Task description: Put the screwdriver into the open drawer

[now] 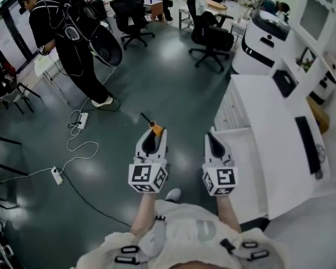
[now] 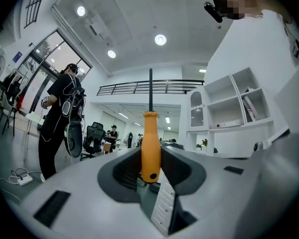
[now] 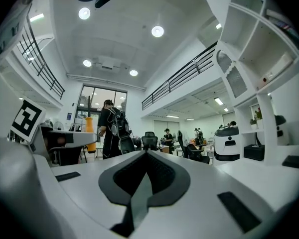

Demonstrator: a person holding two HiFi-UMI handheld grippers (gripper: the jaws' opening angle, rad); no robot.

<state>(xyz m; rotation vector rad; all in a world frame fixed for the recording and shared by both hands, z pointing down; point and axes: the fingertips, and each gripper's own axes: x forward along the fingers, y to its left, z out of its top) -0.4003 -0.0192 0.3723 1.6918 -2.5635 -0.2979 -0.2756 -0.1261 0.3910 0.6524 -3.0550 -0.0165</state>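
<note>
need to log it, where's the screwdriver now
Head view, left of centre: the screwdriver is clamped by its orange handle in the left gripper, over the floor, left of the open drawer.

Orange-handled, black-shafted screwdriver (image 2: pixel 150 148); white drawer (image 1: pixel 238 132)

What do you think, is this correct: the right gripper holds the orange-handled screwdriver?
Not quite. The left gripper holds the orange-handled screwdriver, as the left gripper view shows. The right gripper has nothing between its jaws.
</note>
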